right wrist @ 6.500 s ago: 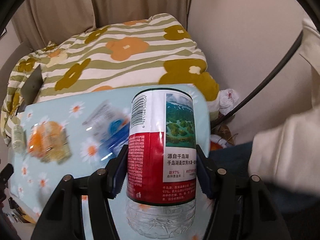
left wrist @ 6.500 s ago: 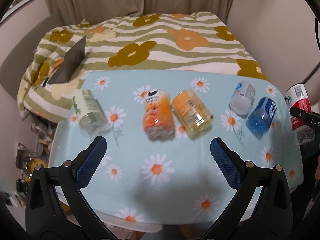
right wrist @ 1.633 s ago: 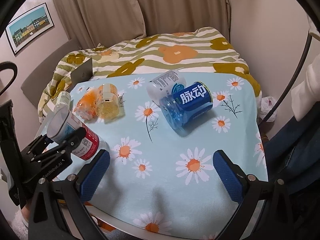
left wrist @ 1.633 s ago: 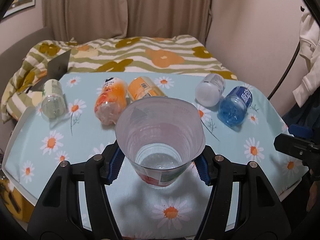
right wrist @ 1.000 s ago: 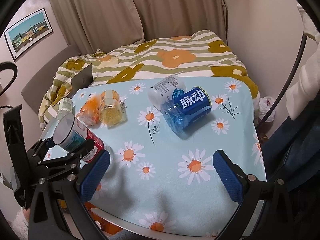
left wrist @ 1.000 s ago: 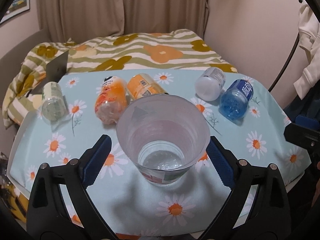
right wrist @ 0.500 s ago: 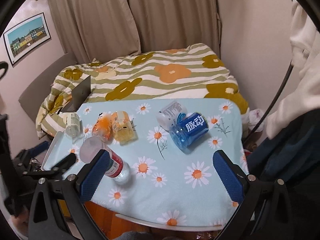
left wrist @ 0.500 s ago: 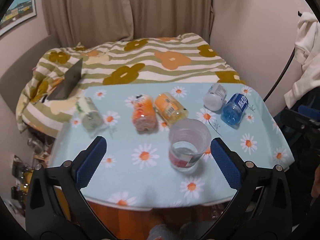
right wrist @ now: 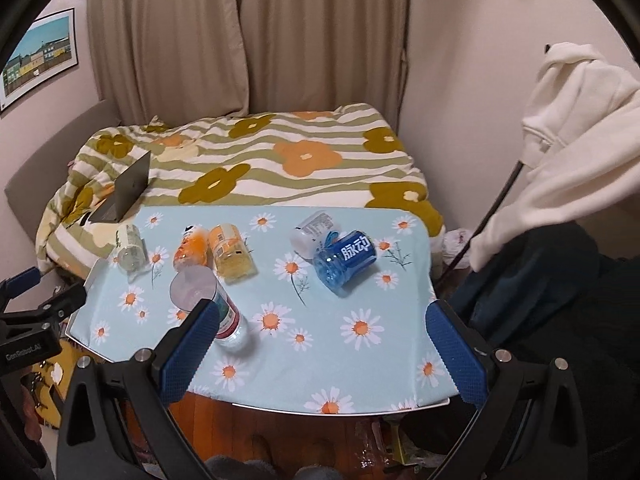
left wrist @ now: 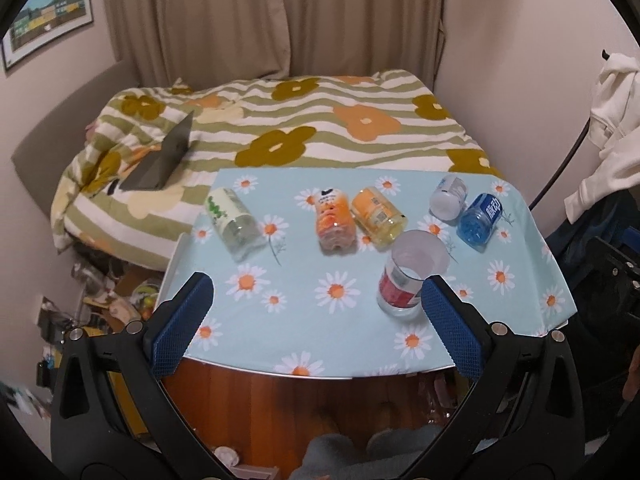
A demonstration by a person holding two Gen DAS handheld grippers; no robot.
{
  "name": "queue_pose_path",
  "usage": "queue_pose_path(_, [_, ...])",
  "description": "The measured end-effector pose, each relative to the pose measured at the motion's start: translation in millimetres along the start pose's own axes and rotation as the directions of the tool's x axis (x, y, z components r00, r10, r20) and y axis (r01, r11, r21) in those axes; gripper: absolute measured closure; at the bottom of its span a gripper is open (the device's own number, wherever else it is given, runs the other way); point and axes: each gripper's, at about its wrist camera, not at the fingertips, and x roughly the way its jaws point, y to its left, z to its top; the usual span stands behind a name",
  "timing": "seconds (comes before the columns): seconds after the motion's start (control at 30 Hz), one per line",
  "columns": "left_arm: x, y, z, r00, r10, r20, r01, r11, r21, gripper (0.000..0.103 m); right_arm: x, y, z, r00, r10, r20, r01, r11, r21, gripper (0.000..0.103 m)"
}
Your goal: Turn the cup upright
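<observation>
The red-labelled clear cup (left wrist: 408,276) stands upright, mouth up, near the front of the daisy tablecloth table (left wrist: 320,336); it also shows in the right wrist view (right wrist: 208,300). My left gripper (left wrist: 316,320) is open and empty, pulled back above the table's front edge, its right finger just in front of the cup. My right gripper (right wrist: 320,348) is open and empty, held back over the front edge, its left finger overlapping the cup in view.
Several cups lie on their sides along the table's back: green (left wrist: 234,224), orange (left wrist: 334,224), yellow (left wrist: 378,218), white (left wrist: 448,198), blue (left wrist: 480,220). A flowered bed (left wrist: 300,132) lies behind, with a laptop (left wrist: 164,160). White clothing (right wrist: 580,120) hangs at right.
The left gripper let go of the cup, leaving it upright on the table, and pulled back and up. The right gripper also drew back, staying open.
</observation>
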Motion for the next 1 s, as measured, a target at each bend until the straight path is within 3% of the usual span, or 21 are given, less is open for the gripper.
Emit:
queue_pose_path(0.27, [-11.3, 6.6, -4.1, 0.999, 0.000, 0.046, -0.001, 1.000, 0.010, 0.000, -7.9, 4.6, -5.5, 0.999, -0.025, 0.033, 0.024, 0.999, 0.025, 0.000])
queue_pose_path(1.0, [-21.1, 10.9, -6.4, 0.997, -0.011, 0.070, 0.010, 1.000, 0.023, 0.000, -15.3, 9.5, -8.5, 0.999, -0.023, 0.040, 0.021, 0.999, 0.043, 0.000])
